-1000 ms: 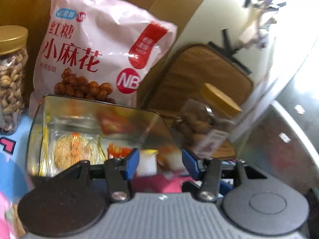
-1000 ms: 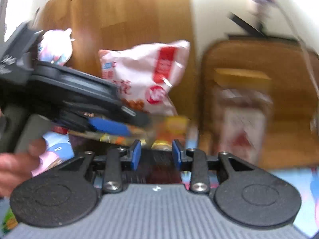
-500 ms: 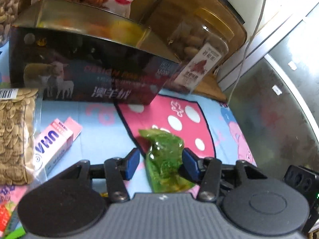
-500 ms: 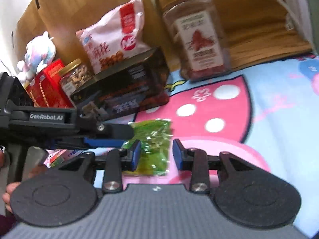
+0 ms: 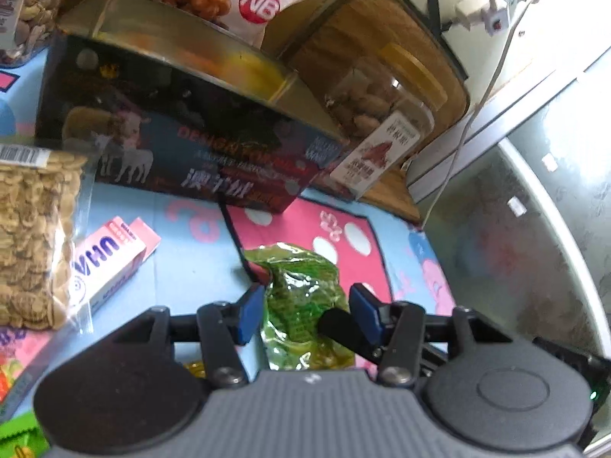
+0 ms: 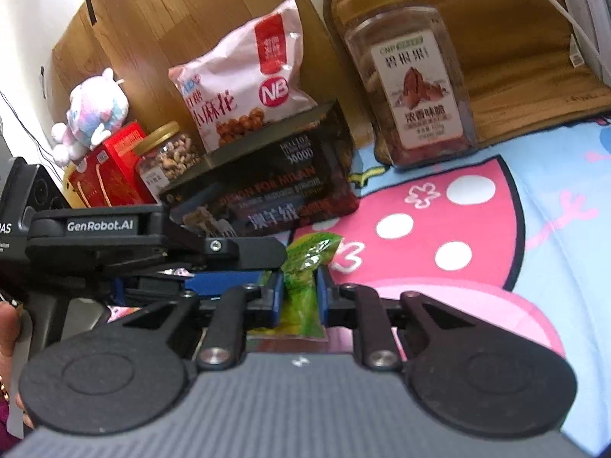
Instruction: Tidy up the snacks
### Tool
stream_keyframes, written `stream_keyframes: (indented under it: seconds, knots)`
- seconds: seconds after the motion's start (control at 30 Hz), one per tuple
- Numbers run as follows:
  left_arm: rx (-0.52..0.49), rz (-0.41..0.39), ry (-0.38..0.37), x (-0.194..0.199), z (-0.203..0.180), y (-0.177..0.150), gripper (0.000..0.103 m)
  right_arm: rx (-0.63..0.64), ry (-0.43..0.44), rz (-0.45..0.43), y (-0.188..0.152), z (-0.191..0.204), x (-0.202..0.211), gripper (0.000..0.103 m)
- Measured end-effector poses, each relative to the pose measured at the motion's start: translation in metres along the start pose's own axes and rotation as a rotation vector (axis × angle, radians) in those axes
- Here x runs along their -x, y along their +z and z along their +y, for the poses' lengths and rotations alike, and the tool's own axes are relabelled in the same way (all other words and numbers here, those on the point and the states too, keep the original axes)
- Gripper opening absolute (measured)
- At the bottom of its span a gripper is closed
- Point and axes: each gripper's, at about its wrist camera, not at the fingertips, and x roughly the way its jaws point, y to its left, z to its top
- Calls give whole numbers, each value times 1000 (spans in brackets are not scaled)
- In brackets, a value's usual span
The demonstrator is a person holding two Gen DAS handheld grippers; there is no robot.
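A crumpled green snack packet (image 5: 301, 301) lies on the cartoon mat (image 5: 191, 267), just in front of a dark open tin box (image 5: 183, 152). My left gripper (image 5: 307, 315) is low over the packet and open, its blue pads on either side of it. My right gripper (image 6: 299, 297) comes in from the side; its jaws are closing and their pads pinch the green packet (image 6: 301, 267) into a narrow fold. One black finger of the right gripper (image 5: 336, 326) shows against the packet in the left wrist view. In the right wrist view a finger of the left gripper (image 6: 244, 253) crosses from the left.
Behind the tin box (image 6: 267, 191) are a pink snack bag (image 6: 244, 76), a cashew jar (image 6: 168, 156), a red box (image 6: 114, 164) and a plush toy (image 6: 95, 114). A pecan jar (image 6: 408, 76) stands right. A seed bag (image 5: 34, 236) and pink box (image 5: 110, 263) lie left.
Both grippers came down from over the tin box to the green packet. The right jaws, open around the packet half a second ago, have narrowed onto it. The left opening is unchanged.
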Motion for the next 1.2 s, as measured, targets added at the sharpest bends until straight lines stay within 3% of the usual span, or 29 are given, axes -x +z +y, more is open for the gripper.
stream_keyframes:
  seconds: [0.2, 0.43, 0.6, 0.77, 0.9, 1.07, 1.2]
  knots:
    - [-35, -93, -47, 30, -14, 25, 49, 75, 18, -110, 27, 28, 12, 19]
    - [-99, -194, 25, 35, -18, 90, 49, 175, 37, -170, 82, 50, -31, 19]
    - [-90, -188, 104, 11, 0, 118, 49, 174, 27, -144, 96, 40, -77, 20]
    - [-79, -173, 145, -10, 15, 119, 50, 180, -29, -124, 91, 34, -100, 29]
    - [-90, -174, 138, -7, 14, 115, 58, 172, -43, -134, 89, 31, -93, 31]
    - [-135, -209, 92, 35, 2, 105, 58, 191, -33, -194, 80, 42, -63, 36]
    - [-143, -260, 60, 90, 7, 79, 58, 142, 102, -129, 61, 47, -45, 37]
